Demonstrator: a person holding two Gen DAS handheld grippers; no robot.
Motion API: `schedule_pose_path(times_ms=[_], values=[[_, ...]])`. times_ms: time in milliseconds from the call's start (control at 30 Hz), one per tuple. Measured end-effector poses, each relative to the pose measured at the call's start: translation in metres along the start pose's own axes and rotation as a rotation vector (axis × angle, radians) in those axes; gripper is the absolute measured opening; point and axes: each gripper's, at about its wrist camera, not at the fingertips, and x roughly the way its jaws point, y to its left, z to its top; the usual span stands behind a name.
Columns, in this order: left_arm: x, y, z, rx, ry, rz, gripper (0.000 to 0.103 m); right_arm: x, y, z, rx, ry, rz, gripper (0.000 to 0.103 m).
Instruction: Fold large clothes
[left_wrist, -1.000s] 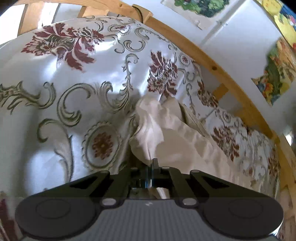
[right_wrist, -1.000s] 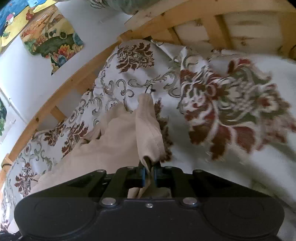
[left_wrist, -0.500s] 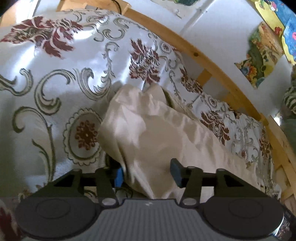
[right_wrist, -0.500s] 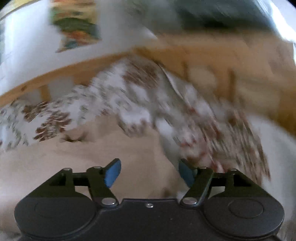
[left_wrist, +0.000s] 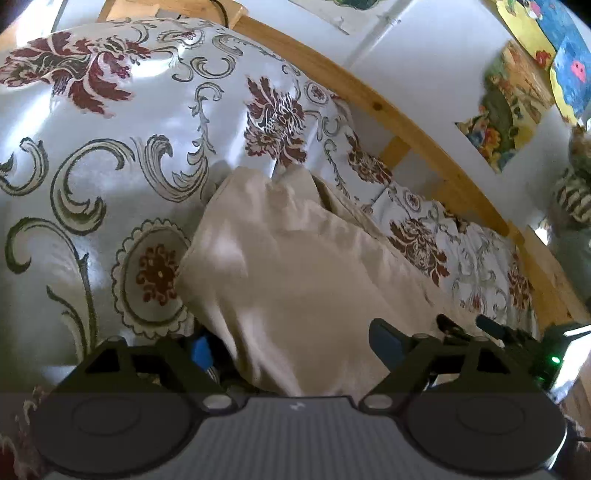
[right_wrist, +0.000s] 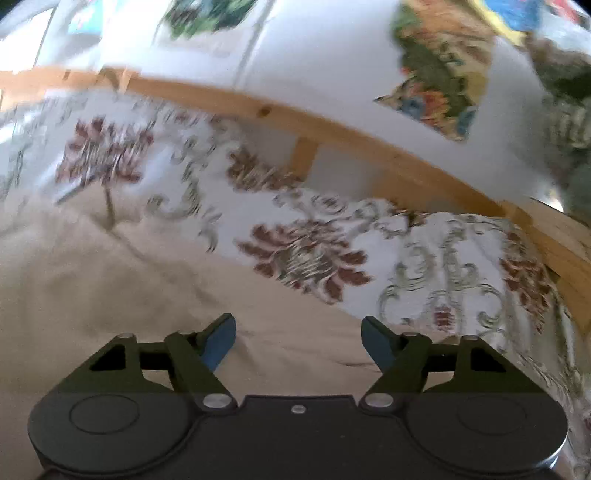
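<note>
Bedspread (left_wrist: 110, 177) bears beige garment (left_wrist: 295, 273) between left claw (left_wrist: 291, 343).

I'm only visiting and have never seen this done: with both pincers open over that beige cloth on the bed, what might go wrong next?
The beige garment lies bunched, so its fold may slump. The left hand-held gripper straddles a thick ridge and might pinch several layers. The right hand-held gripper could catch the floral bedspread.
</note>
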Motion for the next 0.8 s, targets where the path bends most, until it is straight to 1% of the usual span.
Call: schedule_pose_path(times_ms=[133, 233, 300, 400, 467, 533, 600, 667, 733, 800], values=[[0.000, 0.001, 0.000, 0.012, 0.003, 0.006, 0.087, 0.016, 0.014, -0.007, -0.050, 0.030, -0.017, 0.075], [0.000, 0.002, 0.000, 0.000, -0.005, 0.012, 0.089, 0.022, 0.018, -0.009, -0.051, 0.042, -0.012, 0.075], [0.001, 0.002, 0.000, -0.004, -0.004, 0.016, 0.089, 0.011, 0.011, -0.006, -0.031, 0.031, -0.003, 0.075], [0.003, 0.000, -0.002, 0.006, -0.005, 0.030, 0.091, -0.022, 0.003, -0.008, -0.002, 0.018, 0.010, 0.077], [0.006, -0.002, -0.003, 0.002, -0.004, 0.040, 0.092, -0.046, 0.001, -0.012, 0.001, 0.023, 0.017, 0.085], [0.008, -0.004, -0.003, -0.002, -0.003, 0.045, 0.092, -0.062, 0.002, -0.017, -0.003, 0.034, 0.015, 0.086], [0.009, -0.005, -0.002, -0.005, -0.004, 0.046, 0.094, -0.067, 0.007, -0.020, -0.024, 0.051, 0.017, 0.086], [0.009, -0.007, -0.002, -0.008, -0.001, 0.049, 0.094, -0.064, 0.013, -0.023, -0.037, 0.073, 0.012, 0.086], [0.008, -0.008, -0.002, 0.000, 0.001, 0.053, 0.094, -0.057, 0.014, -0.025, -0.016, 0.107, 0.015, 0.086], [0.008, -0.009, -0.002, 0.005, 0.001, 0.058, 0.095, -0.054, 0.016, -0.027, 0.000, 0.120, 0.016, 0.086]])
